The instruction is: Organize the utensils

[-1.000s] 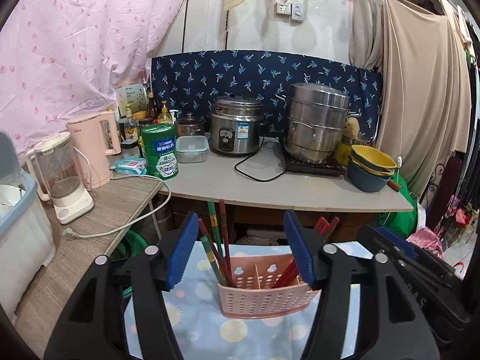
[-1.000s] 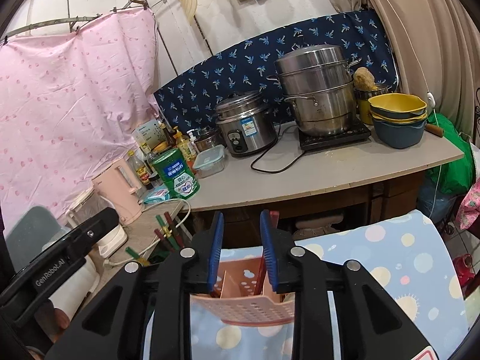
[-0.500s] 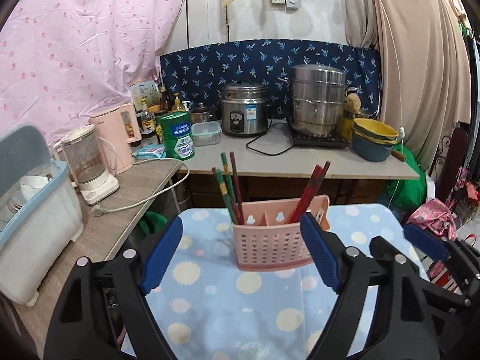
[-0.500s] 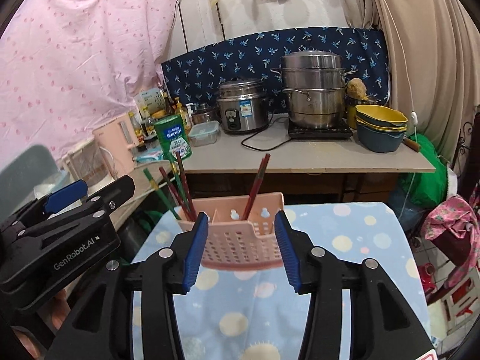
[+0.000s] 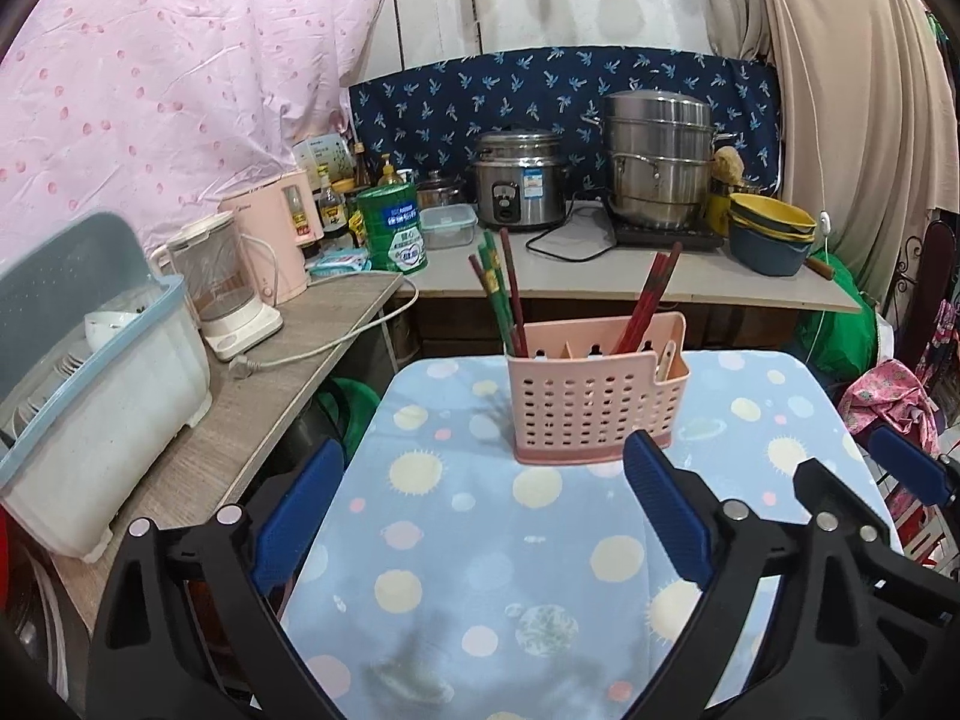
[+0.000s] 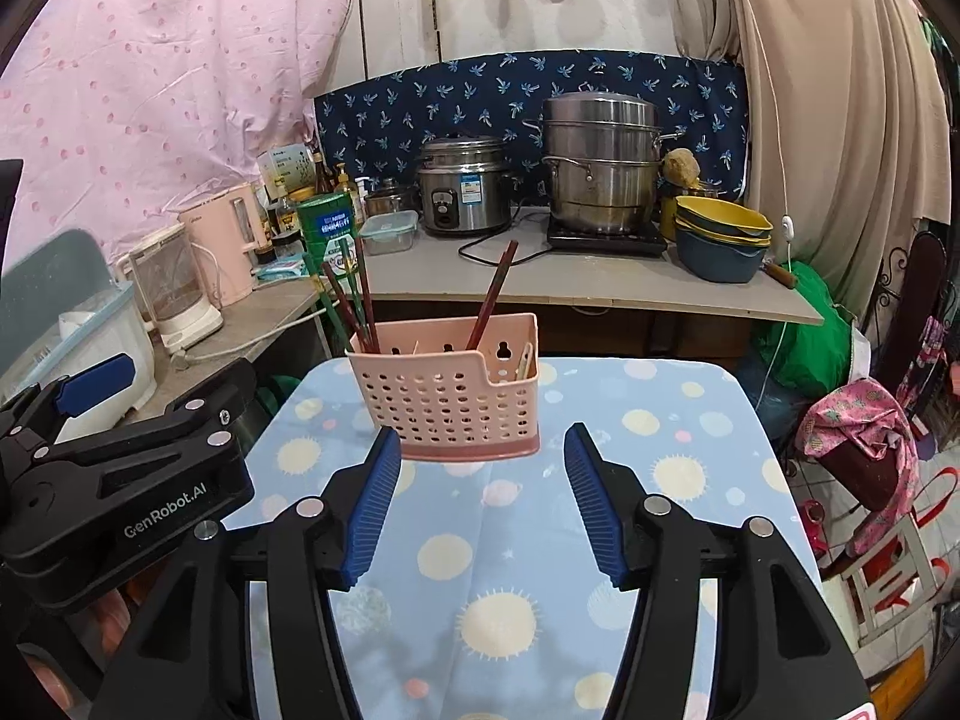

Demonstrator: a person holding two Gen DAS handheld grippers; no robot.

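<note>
On the blue dotted tablecloth [image 5: 540, 570], pink utensil basket [image 5: 591, 396] stands upright near the far edge, free of both grippers. Green and dark-red chopsticks [image 5: 498, 294] lean in its left compartment, red chopsticks [image 5: 648, 294] in a right one, a pale utensil [image 5: 667, 357] in the end slot. Left gripper [image 5: 483, 516]: jaws wide apart and just been opening, nothing between them. Right gripper [image 6: 483, 504]: jaws apart, also just been opening, nothing between them, basket just beyond the tips.
</note>
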